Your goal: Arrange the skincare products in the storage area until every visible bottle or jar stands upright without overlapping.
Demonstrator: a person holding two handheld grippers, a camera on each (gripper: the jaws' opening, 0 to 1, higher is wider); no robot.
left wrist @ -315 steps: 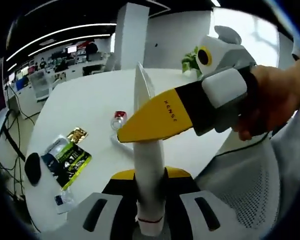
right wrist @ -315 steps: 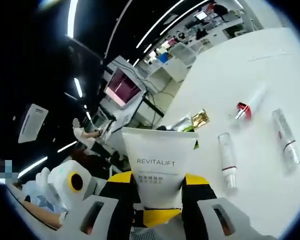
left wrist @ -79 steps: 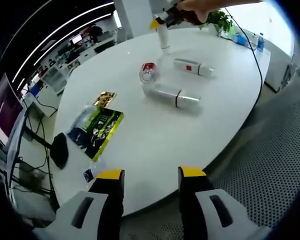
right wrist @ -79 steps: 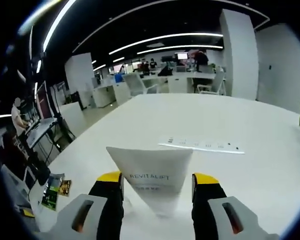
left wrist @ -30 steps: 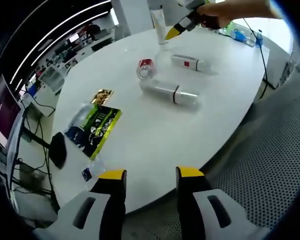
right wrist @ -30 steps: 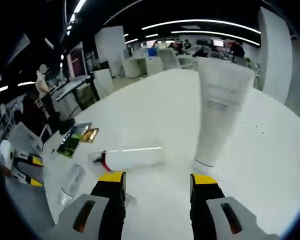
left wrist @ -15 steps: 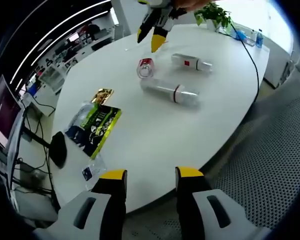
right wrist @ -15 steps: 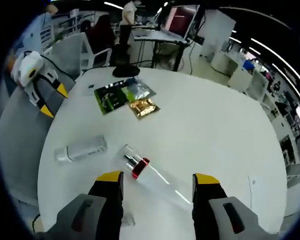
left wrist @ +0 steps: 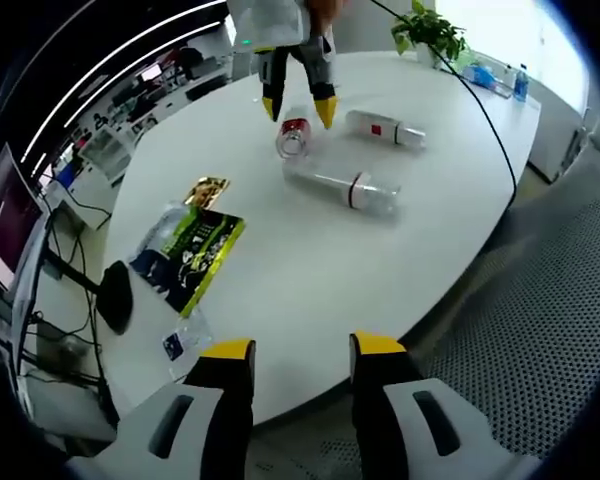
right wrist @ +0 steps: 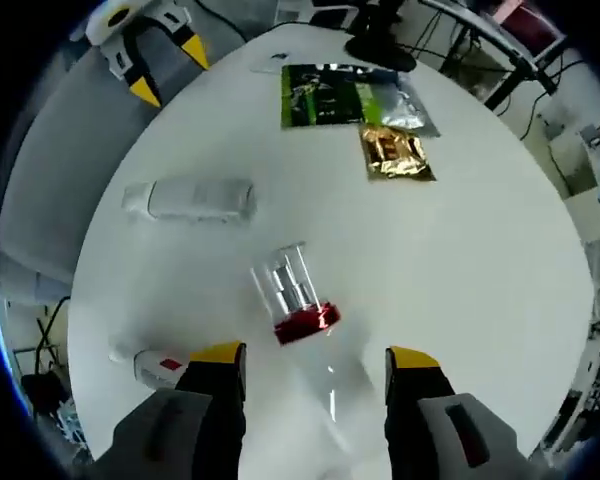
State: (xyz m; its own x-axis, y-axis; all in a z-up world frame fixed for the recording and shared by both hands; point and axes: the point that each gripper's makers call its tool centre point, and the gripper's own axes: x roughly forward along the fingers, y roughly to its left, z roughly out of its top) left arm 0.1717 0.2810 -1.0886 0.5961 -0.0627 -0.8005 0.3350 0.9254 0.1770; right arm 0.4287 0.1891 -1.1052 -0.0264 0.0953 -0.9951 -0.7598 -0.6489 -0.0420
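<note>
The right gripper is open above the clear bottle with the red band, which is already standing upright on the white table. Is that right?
Not quite. The clear bottle with the red band is lying on its side on the white table, not upright; the right gripper view shows it. The right gripper is indeed open above it, jaws apart and holding nothing.

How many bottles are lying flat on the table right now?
3. A red-collared bottle lies under the right claw, a frosted bottle near the table edge, and a red-labelled bottle partly behind the claw. More may be hidden.
</note>
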